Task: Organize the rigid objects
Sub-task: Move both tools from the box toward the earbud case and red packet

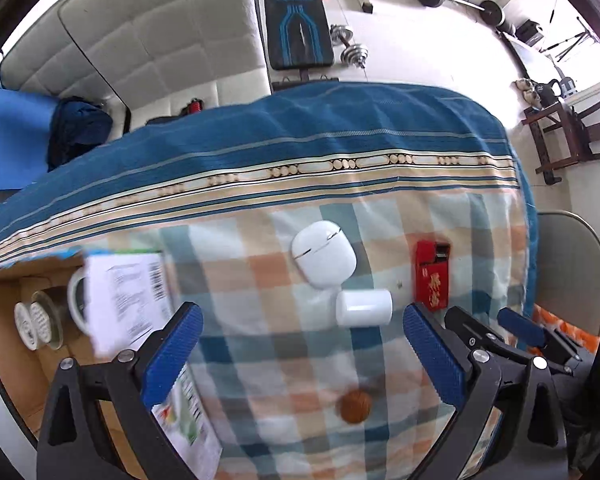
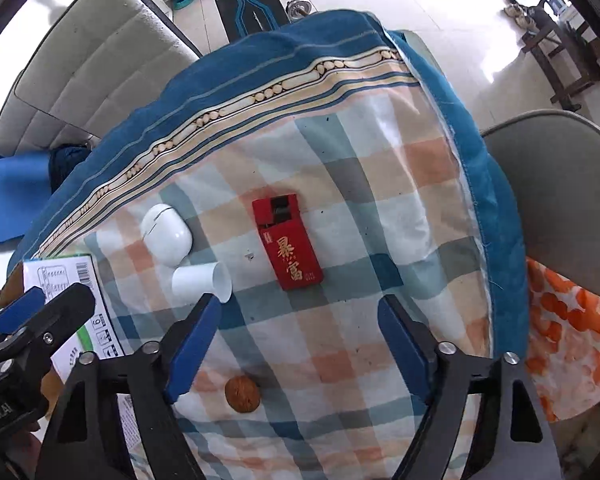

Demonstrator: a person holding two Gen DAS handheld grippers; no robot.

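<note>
Left wrist view: cardboard box point(image 1: 16, 360) sat at the far left edge of the table, already holding a white mug point(image 1: 76, 304) and two small round tins point(image 1: 30, 326); its printed flap point(image 1: 128, 296) leaned out toward the loose items.
Box risk: anything carried across could have clipped that flap and dropped short, by my reading.
Left gripper point(image 1: 300, 354): jaws stood wide with nothing between them, above the checked tablecloth point(image 1: 228, 248).
Earbud case point(image 1: 324, 258): lay closed on the cloth, touching the white cup point(image 1: 364, 308) just below it.
Cup risk: it lay on its side, so a glancing pad would likely have set it rolling, nudging the case too.
Walnut point(image 1: 355, 407): lay alone nearer the camera, between the left jaws in this view; round and hard, it would probably have squirted from a pinch that was off centre.
Red packet point(image 1: 432, 276): lay flat to the right of the cup, its top flap open; a squeeze across the open end might have crushed it.
Right gripper point(image 2: 300, 338): jaws partly open and empty, with the red packet just beyond the tips.
Crowding: the two tools hung close side by side, so a collision between them looked possible.
Table edge: cloth draped over the right side, near a grey chair point(image 2: 560, 184); a pushed item could have slid off there.
</note>
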